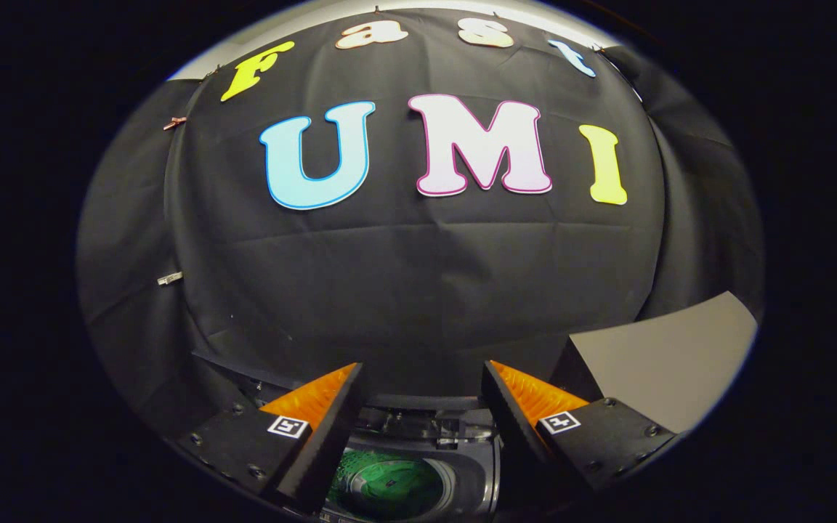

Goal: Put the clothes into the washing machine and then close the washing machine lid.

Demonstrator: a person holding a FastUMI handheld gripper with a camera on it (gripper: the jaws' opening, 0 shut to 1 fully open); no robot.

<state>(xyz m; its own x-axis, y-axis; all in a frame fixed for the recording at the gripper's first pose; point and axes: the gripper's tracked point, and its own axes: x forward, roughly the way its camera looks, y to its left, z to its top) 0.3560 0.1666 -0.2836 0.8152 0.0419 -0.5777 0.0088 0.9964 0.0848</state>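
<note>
Gripper point(422, 392) spread wide, holding nothing.
Raised above the washer point(473, 465), lid up; green clothes point(382, 483) down in the drum, low between the fingers. Grey panel point(669, 359) at far right.

Black cloth wall point(418, 276) — creased; grey surface point(673, 363) beside.

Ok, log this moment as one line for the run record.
gripper: jaws open, empty, raised | washing machine: below between jaws, lid open | green clothes: in drum | left: close lid
</note>
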